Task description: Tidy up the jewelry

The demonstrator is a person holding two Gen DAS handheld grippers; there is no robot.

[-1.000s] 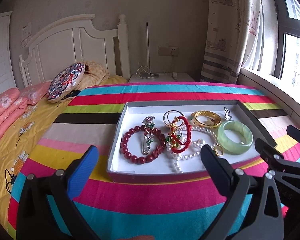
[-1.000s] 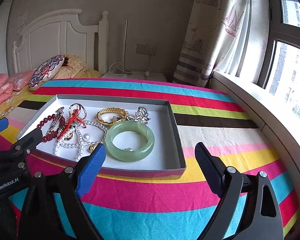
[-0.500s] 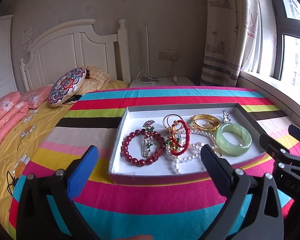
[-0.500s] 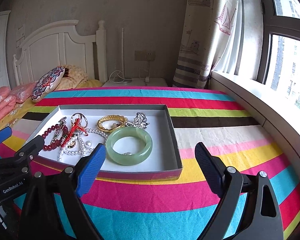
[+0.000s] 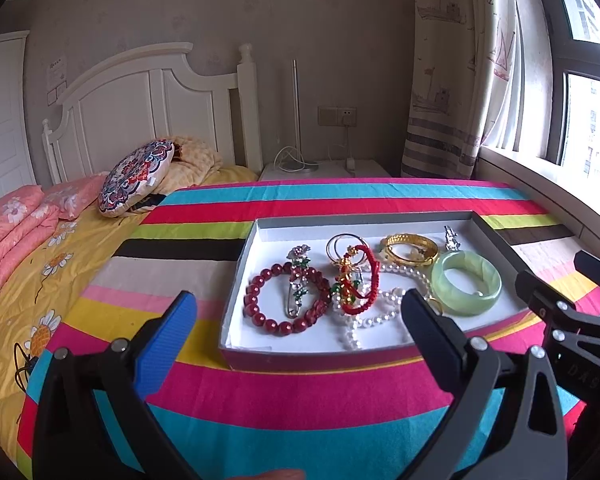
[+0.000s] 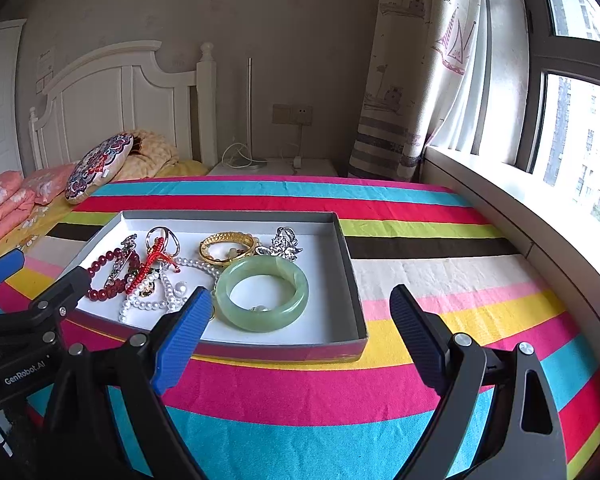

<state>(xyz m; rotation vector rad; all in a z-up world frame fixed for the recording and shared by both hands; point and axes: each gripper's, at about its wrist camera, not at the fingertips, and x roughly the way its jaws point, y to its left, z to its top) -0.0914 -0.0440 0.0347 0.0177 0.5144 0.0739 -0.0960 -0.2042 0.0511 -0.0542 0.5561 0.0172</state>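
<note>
A shallow grey box with a white floor (image 5: 236,276) (image 6: 348,276) sits on a striped cloth. It holds a dark red bead bracelet (image 5: 260,312) (image 6: 96,268), a silver pin (image 5: 294,300), a red cord bracelet (image 5: 370,280) (image 6: 152,264), a pearl string (image 5: 384,316) (image 6: 156,300), a gold bangle (image 5: 410,248) (image 6: 226,246), a silver brooch (image 5: 452,238) (image 6: 286,242) and a green jade bangle (image 5: 466,282) (image 6: 262,294). My left gripper (image 5: 298,340) is open and empty, just short of the box's near edge. My right gripper (image 6: 300,340) is open and empty before the box's near right corner.
The striped cloth (image 5: 300,400) (image 6: 440,272) covers a table next to a bed with a round patterned cushion (image 5: 136,176). A window sill (image 6: 520,232) and curtain (image 6: 420,80) run along the right. A white nightstand (image 5: 320,168) stands behind the table.
Both grippers have drawn back and risen a little, so the box looks slightly smaller and farther. The jewelry has not moved. Both grippers stay open.
</note>
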